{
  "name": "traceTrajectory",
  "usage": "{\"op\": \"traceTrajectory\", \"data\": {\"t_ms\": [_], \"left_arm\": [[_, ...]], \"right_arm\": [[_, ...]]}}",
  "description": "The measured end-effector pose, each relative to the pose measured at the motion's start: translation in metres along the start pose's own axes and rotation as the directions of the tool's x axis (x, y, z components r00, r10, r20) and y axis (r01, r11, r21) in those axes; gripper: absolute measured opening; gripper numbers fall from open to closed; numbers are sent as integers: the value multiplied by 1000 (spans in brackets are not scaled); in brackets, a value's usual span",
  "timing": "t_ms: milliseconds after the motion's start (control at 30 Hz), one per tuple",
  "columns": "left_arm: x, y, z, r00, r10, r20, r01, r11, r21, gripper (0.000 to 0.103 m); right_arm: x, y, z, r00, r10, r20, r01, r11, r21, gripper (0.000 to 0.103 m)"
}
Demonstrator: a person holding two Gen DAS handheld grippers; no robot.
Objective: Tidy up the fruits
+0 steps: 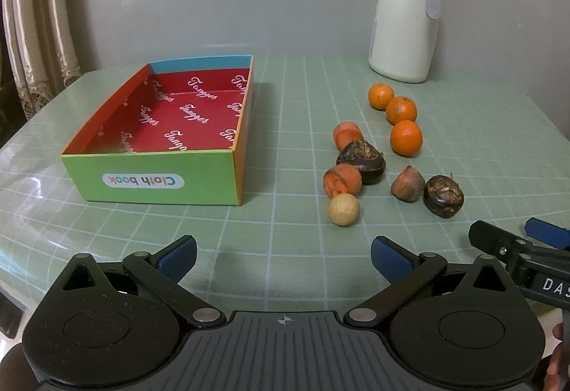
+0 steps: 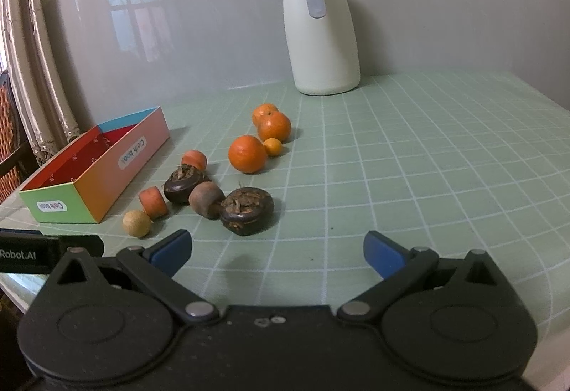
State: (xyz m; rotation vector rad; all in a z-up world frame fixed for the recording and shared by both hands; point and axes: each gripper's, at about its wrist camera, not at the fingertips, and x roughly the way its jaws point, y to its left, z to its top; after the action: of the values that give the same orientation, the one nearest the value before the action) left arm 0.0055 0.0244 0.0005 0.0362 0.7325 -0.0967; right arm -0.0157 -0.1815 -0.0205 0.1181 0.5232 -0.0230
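Left gripper [image 1: 283, 257] and right gripper [image 2: 276, 252]: jaws spread wide, nothing held. Fruits [image 1: 406, 138] loose on green table [image 1: 285, 212], at 3 o'clock from empty cardboard box [image 1: 156, 177].

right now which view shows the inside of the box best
The left wrist view: the box faces the camera open, its whole red printed floor visible and bare. In the right wrist view the box sits side-on at the left, so its near wall hides most of the inside.
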Motion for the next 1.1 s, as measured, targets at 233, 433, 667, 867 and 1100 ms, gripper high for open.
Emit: {"op": "traceTrajectory", "data": {"t_ms": [233, 433, 667, 867, 1100], "left_arm": [[-2, -2, 1, 1000, -10, 8, 10, 1000, 5, 103], [-2, -4, 1, 1000, -3, 18, 2, 1000, 24, 103], [-2, -5, -1, 1000, 6, 30, -7, 999, 51, 103], [-4, -6, -1, 999, 8, 44, -11, 998, 67, 103], [-5, -7, -1, 998, 14, 58, -19, 996, 82, 103]], "right_arm": [[-1, 0, 0, 1000, 0, 2, 0, 1000, 0, 103], [-1, -1, 1, 1000, 1, 3, -1, 1000, 3, 103], [-1, -1, 1, 1000, 0, 5, 0, 1000, 4, 103], [-2, -3, 2, 1000, 1, 11, -1, 1000, 11, 103], [-3, -4, 1, 1000, -1, 17, 1, 1000, 15, 103]]}}
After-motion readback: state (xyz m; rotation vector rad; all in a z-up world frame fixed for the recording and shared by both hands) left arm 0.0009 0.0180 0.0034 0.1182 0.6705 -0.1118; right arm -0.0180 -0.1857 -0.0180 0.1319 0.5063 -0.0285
